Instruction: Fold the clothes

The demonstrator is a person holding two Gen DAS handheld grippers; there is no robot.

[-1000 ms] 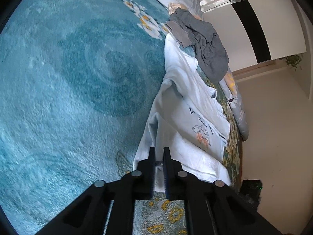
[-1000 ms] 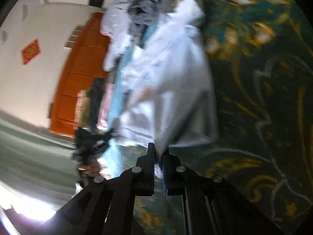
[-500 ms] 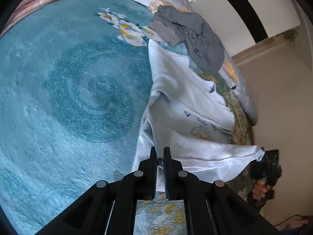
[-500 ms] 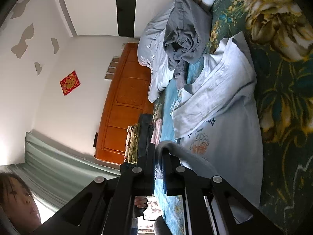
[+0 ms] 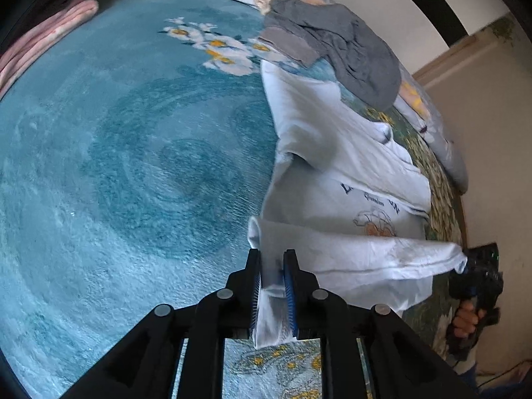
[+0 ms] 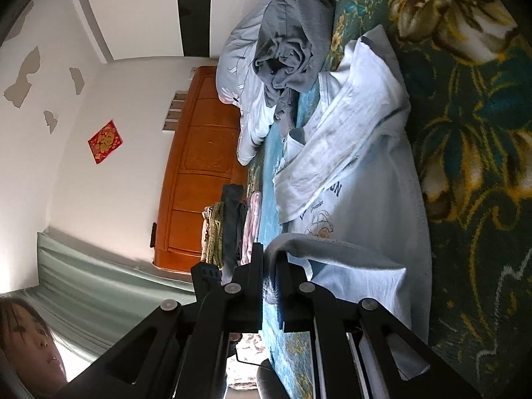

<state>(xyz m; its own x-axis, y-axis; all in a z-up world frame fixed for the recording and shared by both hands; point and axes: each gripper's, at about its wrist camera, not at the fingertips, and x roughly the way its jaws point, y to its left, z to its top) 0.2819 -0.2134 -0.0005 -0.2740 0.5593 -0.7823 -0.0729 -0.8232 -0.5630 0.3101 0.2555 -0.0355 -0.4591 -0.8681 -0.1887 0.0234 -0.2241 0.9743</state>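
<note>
Holding the bottom hem of the white T-shirt (image 5: 335,173) between both tools, you had its lower part lifted off the bed and carried toward the printed chest, so one fold was under way rather than finished. At the left edge of the bed (image 5: 116,153), beside the orange headboard (image 6: 199,166), a stack of folded clothes (image 6: 232,222) already stood; I judged those done, though the pictures could not say by whom. Your left gripper (image 5: 272,267) was closed to a narrow gap on one hem corner, cloth bunched between its blue pads. The shirt lay on the blue blanket, spreading onto the green floral cover toward the right edge, with a sleeve already turned in across the chest above the car print. Your right gripper (image 6: 269,259) was likewise pinched on the other hem corner, the fabric arching over its fingers. Beyond the shirt, toward the far edge, a crumpled grey garment (image 5: 339,50) lay unfolded against the pale duvet (image 6: 242,79). What was left, as I judged it: laying the hem down to complete this shirt, then the grey piece.
</note>
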